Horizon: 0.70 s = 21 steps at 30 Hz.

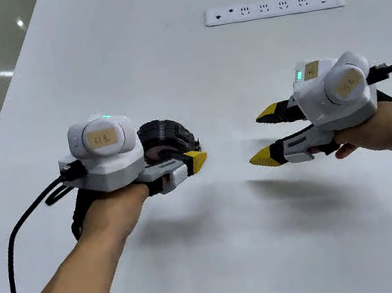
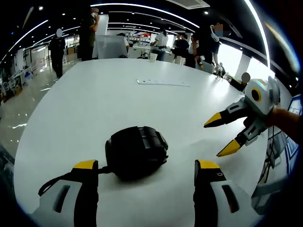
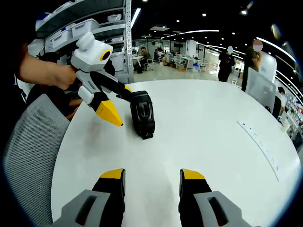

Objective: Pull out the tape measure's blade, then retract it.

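White surface point(image 1: 192, 79) under both hands. Your left gripper point(image 2: 146, 165) has its jaws wide open on either side of the black tape measure point(image 2: 136, 151), which lies flat, unclamped, its long axis pointing roughly toward your right gripper point(image 3: 152, 174). That one's jaws are parted and empty, well apart from it.

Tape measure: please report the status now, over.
Left gripper open, jaws either side of the black tape measure on the table. Right gripper open, empty, off to the side. Nothing drawn out of it yet. Power strip far off, path clear.
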### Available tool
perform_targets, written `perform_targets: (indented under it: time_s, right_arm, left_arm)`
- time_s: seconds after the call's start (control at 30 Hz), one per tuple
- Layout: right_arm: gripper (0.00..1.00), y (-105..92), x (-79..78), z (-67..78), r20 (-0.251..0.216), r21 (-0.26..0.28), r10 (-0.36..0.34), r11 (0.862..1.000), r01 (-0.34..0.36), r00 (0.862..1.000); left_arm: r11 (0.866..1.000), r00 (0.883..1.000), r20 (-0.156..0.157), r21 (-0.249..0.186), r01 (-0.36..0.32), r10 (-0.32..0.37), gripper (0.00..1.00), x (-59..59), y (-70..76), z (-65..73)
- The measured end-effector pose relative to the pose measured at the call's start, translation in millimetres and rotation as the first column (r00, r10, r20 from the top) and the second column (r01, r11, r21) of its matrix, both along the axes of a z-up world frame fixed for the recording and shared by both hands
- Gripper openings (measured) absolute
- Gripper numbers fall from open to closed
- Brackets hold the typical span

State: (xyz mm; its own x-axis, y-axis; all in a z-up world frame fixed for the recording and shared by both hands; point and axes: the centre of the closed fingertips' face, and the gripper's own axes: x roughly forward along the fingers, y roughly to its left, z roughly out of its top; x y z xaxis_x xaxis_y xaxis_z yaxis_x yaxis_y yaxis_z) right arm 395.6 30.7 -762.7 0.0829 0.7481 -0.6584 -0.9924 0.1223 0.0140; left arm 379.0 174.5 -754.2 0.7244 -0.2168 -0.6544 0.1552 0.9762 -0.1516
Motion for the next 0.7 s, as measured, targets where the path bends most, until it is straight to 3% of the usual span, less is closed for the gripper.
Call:
perform_targets:
  time_s: [0.33, 0.7]
  right_arm:
    - [0.51, -25.0, -2.3, 4.2, 0.003, 0.027, -0.098, 0.995, 0.098, 0.995]
    - [0.58, -43.6, -5.2, 11.1, 0.004, 0.085, -0.197, 0.977, 0.196, 0.98]
  left_arm:
    - [0.998, 0.998, 0.038, 0.015, 0.056, -0.056, 0.82, -6.8, 0.7, 1.0]
    - [0.993, 0.991, 0.074, 0.031, 0.112, -0.114, 0.84, -17.6, 2.9, 2.3]
